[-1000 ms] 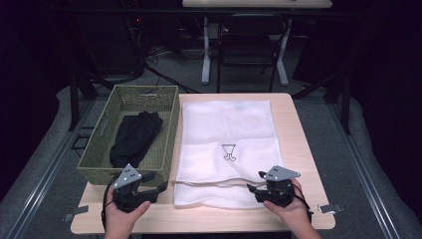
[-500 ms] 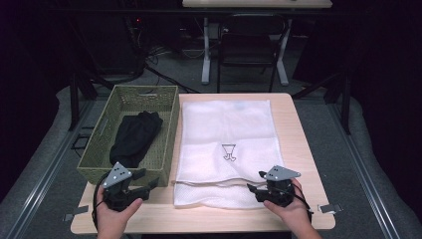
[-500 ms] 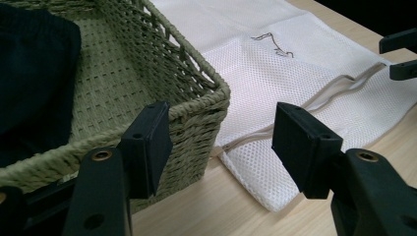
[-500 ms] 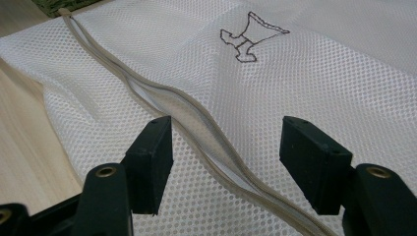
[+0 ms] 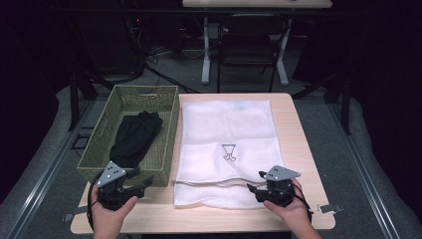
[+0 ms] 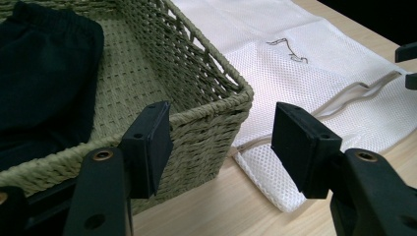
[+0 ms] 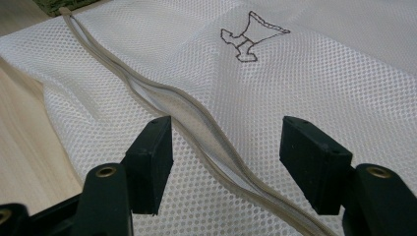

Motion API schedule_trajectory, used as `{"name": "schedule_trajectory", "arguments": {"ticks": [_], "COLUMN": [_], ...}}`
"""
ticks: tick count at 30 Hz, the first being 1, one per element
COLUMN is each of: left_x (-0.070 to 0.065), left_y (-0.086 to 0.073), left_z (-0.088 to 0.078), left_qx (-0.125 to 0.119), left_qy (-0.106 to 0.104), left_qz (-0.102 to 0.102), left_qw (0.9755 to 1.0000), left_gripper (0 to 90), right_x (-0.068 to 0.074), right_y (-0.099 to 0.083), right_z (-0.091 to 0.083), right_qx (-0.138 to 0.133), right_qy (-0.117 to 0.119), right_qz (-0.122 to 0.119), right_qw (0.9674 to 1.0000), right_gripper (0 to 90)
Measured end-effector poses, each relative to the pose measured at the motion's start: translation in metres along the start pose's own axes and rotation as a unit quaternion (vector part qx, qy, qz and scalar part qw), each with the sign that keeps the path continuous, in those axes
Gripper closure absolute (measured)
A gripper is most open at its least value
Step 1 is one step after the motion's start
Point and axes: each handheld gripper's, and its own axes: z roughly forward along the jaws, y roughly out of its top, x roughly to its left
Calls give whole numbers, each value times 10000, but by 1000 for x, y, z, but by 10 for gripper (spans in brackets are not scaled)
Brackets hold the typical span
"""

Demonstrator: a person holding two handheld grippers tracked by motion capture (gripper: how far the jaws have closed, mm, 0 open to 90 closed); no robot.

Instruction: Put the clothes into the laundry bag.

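mesh laundry bag flat on the counter, both hand-held grippers open beside it

mesh laundry bag, white, lies flat on the wooden counter, with a small dark drawing stitched near its middle. its beige zipper band runs across the near part of the bag, and in the right gripper view the band looks a little parted. just beside the bag, on its left, stands a green woven basket, and a black garment lies inside the basket.

the right hand-held gripper is at the near right corner of the bag. its jaws stand wide apart over the mesh and the zipper band, and they hold nothing.

the left hand-held gripper is at the near corner of the basket. its jaws are also apart, one in front of the basket wall and one toward the bag, and nothing is pressed between them.
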Motion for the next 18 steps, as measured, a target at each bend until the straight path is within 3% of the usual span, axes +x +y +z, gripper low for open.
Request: {"name": "schedule_trajectory", "arguments": {"ticks": [3,18], "left_x": [0,6], "left_y": [0,12], "left_z": [-1,-4], "left_qx": [7,7], "left_qy": [25,187], "left_qz": [-28,-33], "left_qw": [10000,9998], "left_gripper": [441,422], "right_x": [0,1], "right_y": [0,0], "right_z": [0,1], "right_qx": [-2,10], "right_qy": [2,1], "right_qz": [-5,-5], "right_qw": [10000,10000], "right_gripper": [373,373]}}
